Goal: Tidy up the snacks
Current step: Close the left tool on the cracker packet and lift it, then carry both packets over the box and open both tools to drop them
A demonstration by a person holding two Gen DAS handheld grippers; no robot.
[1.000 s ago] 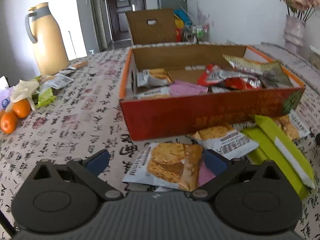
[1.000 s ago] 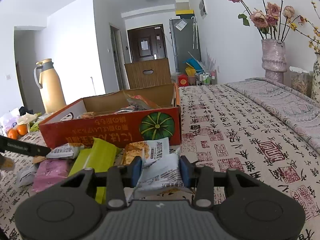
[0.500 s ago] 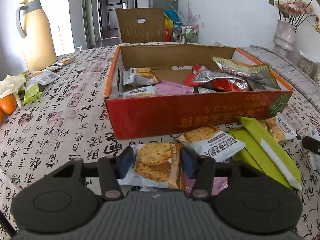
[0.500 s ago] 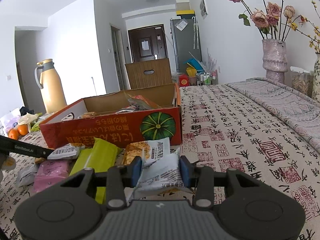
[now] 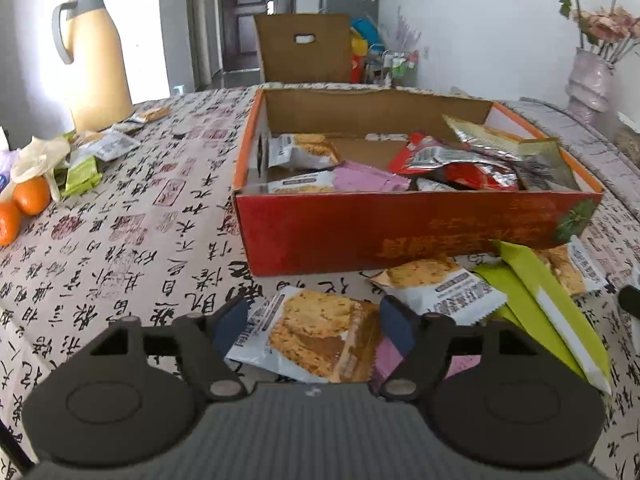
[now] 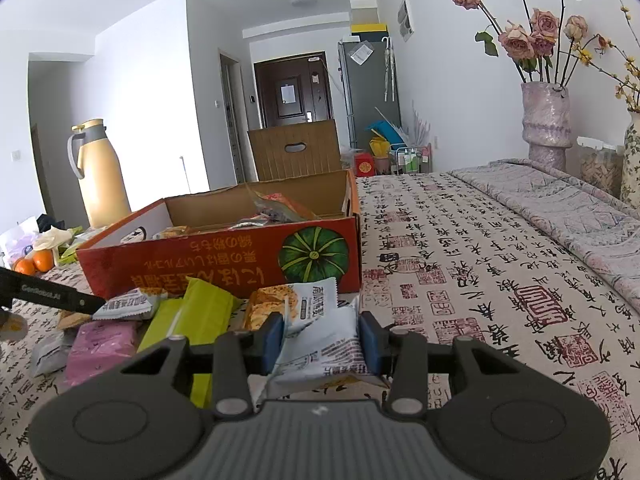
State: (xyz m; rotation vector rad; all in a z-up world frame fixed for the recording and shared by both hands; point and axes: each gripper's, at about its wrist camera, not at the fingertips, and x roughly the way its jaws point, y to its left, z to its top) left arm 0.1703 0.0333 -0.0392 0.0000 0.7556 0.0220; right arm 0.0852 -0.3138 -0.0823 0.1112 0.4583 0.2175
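Observation:
An open red cardboard box (image 5: 400,232) (image 6: 224,272) on the patterned tablecloth holds several snack packets. More packets lie in front of it: a cracker packet (image 5: 320,332), a second one (image 5: 436,288), green packets (image 5: 536,292) (image 6: 200,316) and a pink one (image 6: 100,344). My left gripper (image 5: 313,326) hangs low over the first cracker packet. Its jaws are opening, and the packet lies between the blue pads with neither pad pressing on it. My right gripper (image 6: 320,340) is shut on a white snack packet (image 6: 320,356) just right of the pile.
At the far left stand a tan thermos jug (image 5: 96,56), oranges (image 5: 28,200) and small loose packets (image 5: 116,144). A vase of flowers (image 6: 546,124) stands at the far right. A chair back (image 5: 304,48) rises behind the box. Bare cloth (image 6: 500,272) stretches right of the box.
The left jaws narrowed around the cracker packet, then widened again, with the packet still on the cloth. The right gripper and its white packet have not moved.

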